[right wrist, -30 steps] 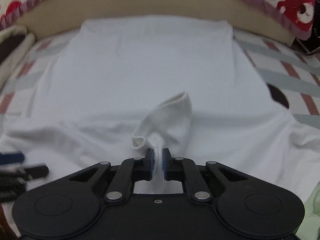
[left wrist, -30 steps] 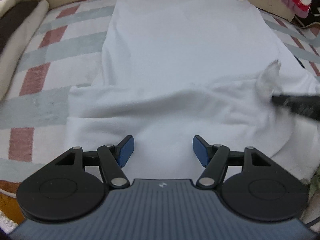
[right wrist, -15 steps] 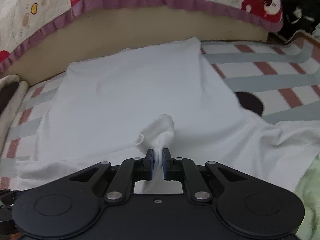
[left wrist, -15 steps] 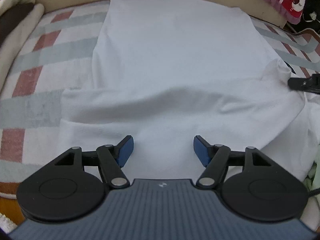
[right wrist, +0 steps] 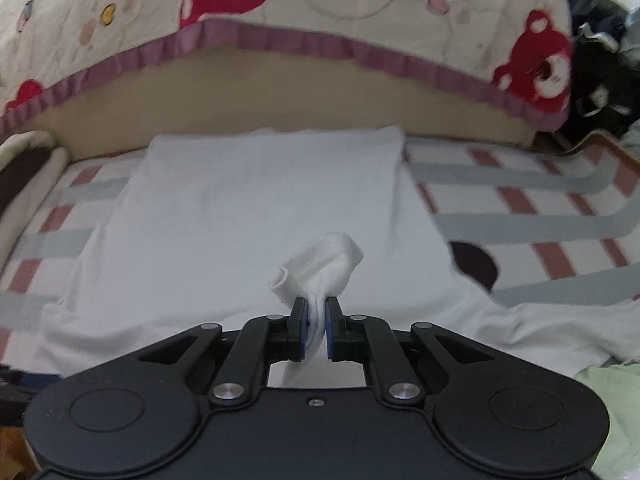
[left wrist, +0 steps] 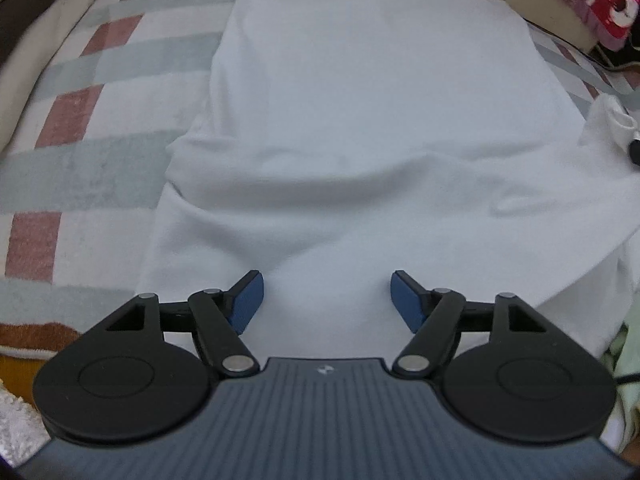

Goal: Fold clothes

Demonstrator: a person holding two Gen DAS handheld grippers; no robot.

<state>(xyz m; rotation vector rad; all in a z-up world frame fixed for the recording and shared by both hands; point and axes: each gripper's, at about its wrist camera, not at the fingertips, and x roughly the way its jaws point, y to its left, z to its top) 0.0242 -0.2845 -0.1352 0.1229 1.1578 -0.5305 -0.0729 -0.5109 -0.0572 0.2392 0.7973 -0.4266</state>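
Observation:
A white shirt [left wrist: 360,112] lies spread on the striped bed cover, wrinkled across its near half. My left gripper [left wrist: 327,298] hovers over the shirt's near edge; its jaws are opening, with only flat cloth below and nothing pinched between them. My right gripper [right wrist: 316,320] is shut on a bunched fold of the white shirt [right wrist: 324,256], lifted above the rest of the cloth. In the left wrist view that lifted fold [left wrist: 612,116] shows at the far right edge, with a dark tip of the right gripper beside it.
The bed cover [left wrist: 80,132] has red and grey stripes. A bear-print quilt [right wrist: 280,8] is draped along the tan headboard. A cream and brown blanket [left wrist: 36,32] lies at the left. Pale green cloth [right wrist: 612,408] sits at the near right, and dark items [right wrist: 600,92] at the far right.
My right gripper has risen with the pinched fold and tilted up, so more of the quilt shows. In the left wrist view the fold drifted right, and the left jaws widened slightly.

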